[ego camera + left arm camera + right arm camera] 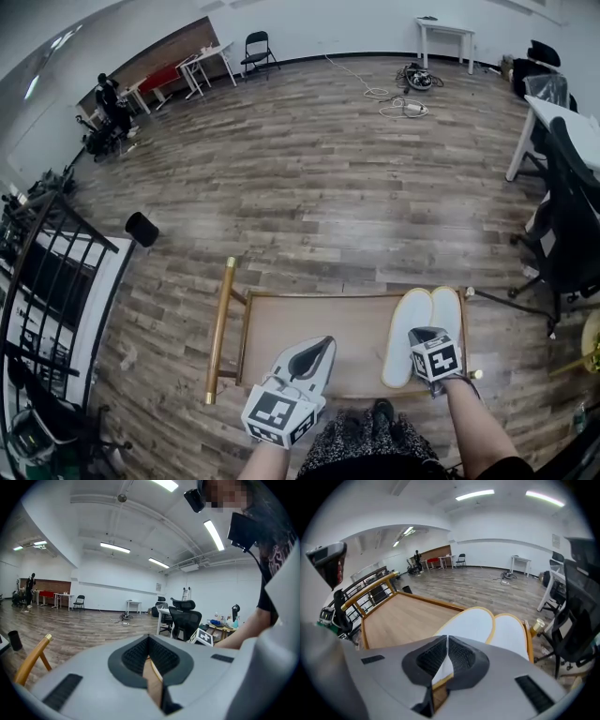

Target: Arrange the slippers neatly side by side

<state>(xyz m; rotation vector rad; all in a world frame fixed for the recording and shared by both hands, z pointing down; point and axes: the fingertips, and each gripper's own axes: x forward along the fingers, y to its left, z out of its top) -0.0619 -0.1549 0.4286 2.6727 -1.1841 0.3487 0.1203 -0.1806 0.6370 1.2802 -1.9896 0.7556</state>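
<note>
1. Two flat white slippers with yellow-trimmed edges (pixel 414 323) are pictured lying side by side, apparently touching. They sit at the right end of a light wooden table with brass-coloured rails (pixel 309 328), toes pointing away from the person.
2. The right gripper (pixel 427 337) is held over the heel of the left-hand slipper (pixel 473 623). Its jaws are drawn together at the tips. It cannot be made out whether the heel's thin rim is nipped between them.
3. The left gripper (pixel 323 347) is held above the near left part of the table, well apart from the pair. Its jaws are pressed together on nothing, and only bare wood is seen past them.
4. The closing step is judged to be in hand, since the pair already looks aligned. The next move calls for the right gripper to be lifted straight off the heel, so that the left-hand slipper is not dragged out of line. A light nudge is called for only if the heels prove uneven.
</note>
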